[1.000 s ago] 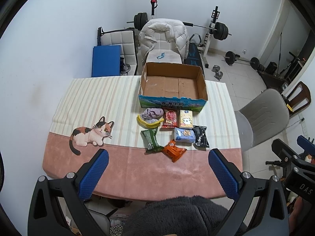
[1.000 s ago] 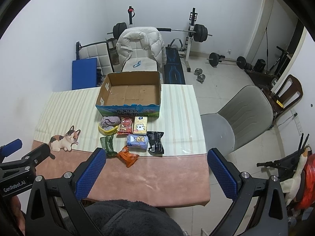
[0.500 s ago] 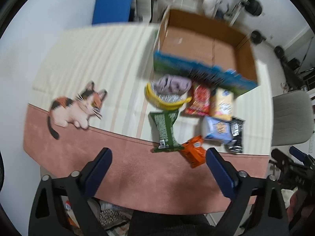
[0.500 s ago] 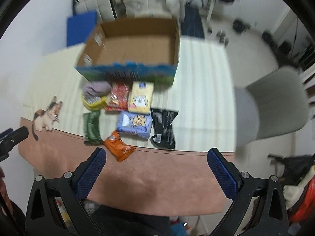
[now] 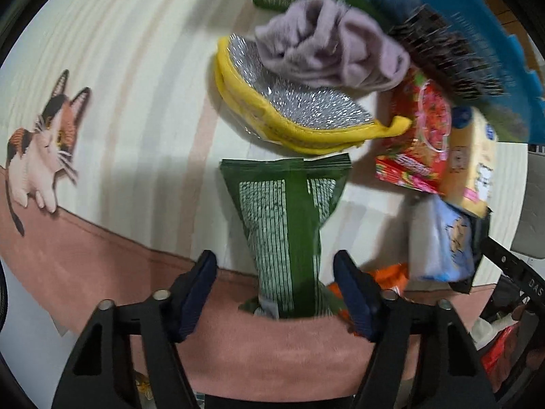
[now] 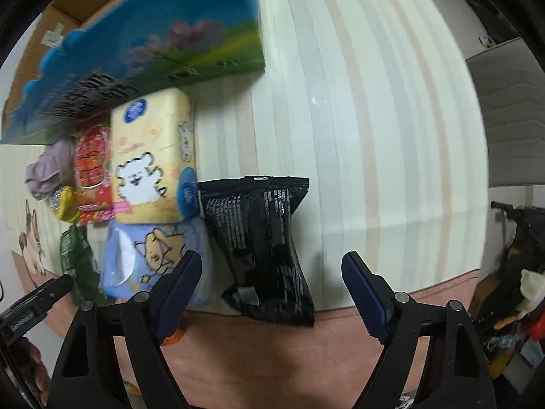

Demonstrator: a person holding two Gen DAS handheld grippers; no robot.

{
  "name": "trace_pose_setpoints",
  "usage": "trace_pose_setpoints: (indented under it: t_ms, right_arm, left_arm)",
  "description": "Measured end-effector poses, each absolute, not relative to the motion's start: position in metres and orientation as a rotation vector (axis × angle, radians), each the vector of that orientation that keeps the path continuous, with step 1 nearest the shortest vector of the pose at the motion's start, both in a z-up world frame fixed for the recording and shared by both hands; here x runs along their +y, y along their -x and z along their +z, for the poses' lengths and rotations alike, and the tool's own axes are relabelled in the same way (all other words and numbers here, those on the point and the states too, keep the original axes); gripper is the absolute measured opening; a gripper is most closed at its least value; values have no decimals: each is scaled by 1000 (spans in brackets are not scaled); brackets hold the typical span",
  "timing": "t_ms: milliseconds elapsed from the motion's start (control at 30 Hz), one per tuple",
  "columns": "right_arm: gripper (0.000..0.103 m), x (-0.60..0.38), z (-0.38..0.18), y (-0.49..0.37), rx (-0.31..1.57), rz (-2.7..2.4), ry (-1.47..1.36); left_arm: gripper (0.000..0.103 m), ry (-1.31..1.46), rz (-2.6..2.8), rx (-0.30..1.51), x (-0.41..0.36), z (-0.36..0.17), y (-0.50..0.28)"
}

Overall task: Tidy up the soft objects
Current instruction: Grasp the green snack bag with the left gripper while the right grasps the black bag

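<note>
Tablecloth [image 5: 136, 78] striped cream above, pink along the near edge, cat print [image 5: 41, 150] at left; cardboard box [image 6: 143, 44] with blue and green printed wall at the far side, blurred in both views, nothing seen inside yet; soft packets clustered just in front of it. Yellow-rimmed pouch [image 5: 299, 112] with a lilac cloth [image 5: 327, 47] bunched on top; yellow tissue pack [image 6: 150, 156] beside a red snack bag [image 5: 419, 129]; pale blue tissue pack [image 6: 150, 252] nearer.

Left gripper [image 5: 276, 293] spread wide, empty, straddling the lower end of the green packet [image 5: 286, 228] without touching; right gripper [image 6: 269, 289] likewise wide and empty, bracketing the black packet [image 6: 262, 248].

Judged as the approach to first picks; next move calls for lowering, centring each packet, closing gently on crinkly film, then lifting toward the box.
</note>
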State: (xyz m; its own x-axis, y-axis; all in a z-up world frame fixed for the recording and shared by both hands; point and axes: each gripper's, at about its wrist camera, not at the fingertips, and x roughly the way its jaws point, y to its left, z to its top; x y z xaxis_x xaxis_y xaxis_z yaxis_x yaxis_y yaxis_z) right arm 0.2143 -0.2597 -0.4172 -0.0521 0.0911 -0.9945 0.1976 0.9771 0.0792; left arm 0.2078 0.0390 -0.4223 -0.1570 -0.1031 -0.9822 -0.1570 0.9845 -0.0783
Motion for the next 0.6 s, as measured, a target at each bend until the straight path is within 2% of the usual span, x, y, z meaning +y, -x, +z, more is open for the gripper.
trace_pose_setpoints:
  t_ms: [100, 200, 300, 433, 600]
  right_arm:
    - [84, -257, -432, -215, 1650, -79, -223]
    - [77, -252, -443, -212, 1675, -69, -220]
    - [58, -247, -456, -206, 1703, -60, -215]
    - [44, -248, -461, -198, 1682, -55, -230]
    - [41, -257, -453, -175, 1660, -40, -280]
  left_arm:
    - [40, 195, 46, 1753, 36, -434, -209]
    - [34, 170, 55, 1746, 32, -438, -206]
    - [32, 138, 62, 1732, 25, -438, -200]
    - [30, 116, 87, 1702, 20, -431, -190]
    - [30, 121, 107, 1673, 23, -405, -176]
